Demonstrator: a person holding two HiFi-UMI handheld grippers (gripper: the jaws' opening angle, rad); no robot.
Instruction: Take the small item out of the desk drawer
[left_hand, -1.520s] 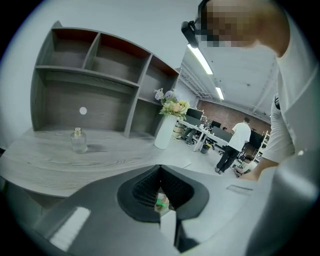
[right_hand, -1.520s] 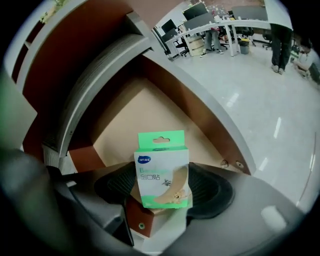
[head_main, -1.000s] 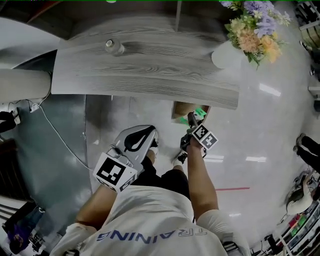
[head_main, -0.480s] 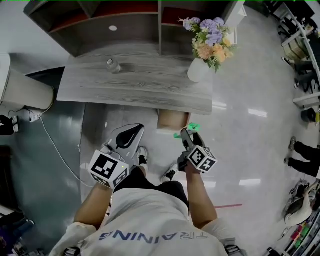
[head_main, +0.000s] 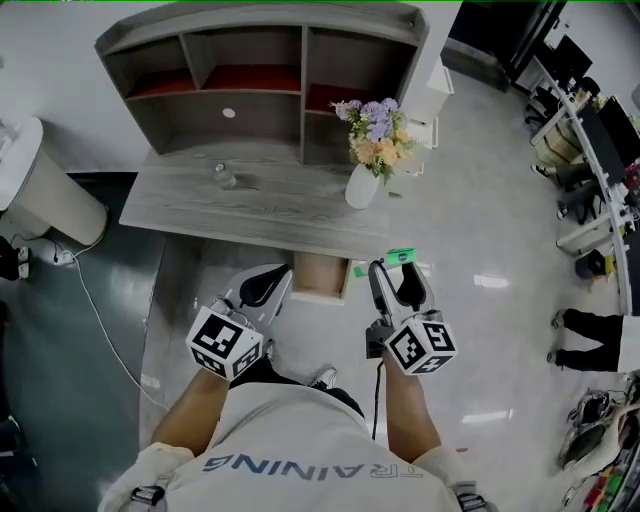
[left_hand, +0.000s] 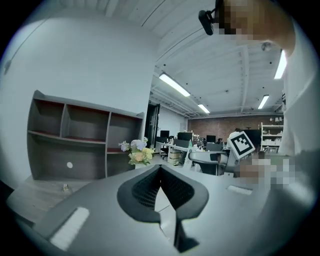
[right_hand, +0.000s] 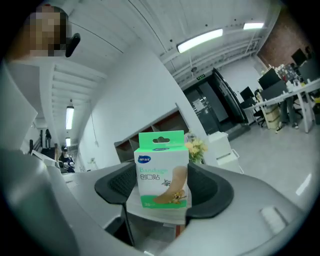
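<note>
At the desk's front edge: the drawer (head_main: 320, 277) juts out from under the desk (head_main: 250, 210), open toward the person.
Task item: a bandage box (right_hand: 162, 170), out of the drawer and held in the air just off the desk's front-right corner.
Right gripper (right_hand: 162, 200): clamped on the box's two sides across its lower half, with the box upright.
Left gripper (left_hand: 161, 175): jaws together on nothing, in front of the desk, just beside the drawer.
Risk, slip: the light card carton looks likely to tilt or slide out if swung fast, and a harder squeeze could crush it.
Risk, knock: the vase of flowers (head_main: 365, 160) stands on the desk's right end, near the box. A careless move toward the desktop could tip it.
Risk, drawer: left open, it could catch a knee.
Hidden: the drawer's inside is too small to read, so I cannot tell whether anything else lies in it. From the head view the box shows only as a green sliver.
</note>
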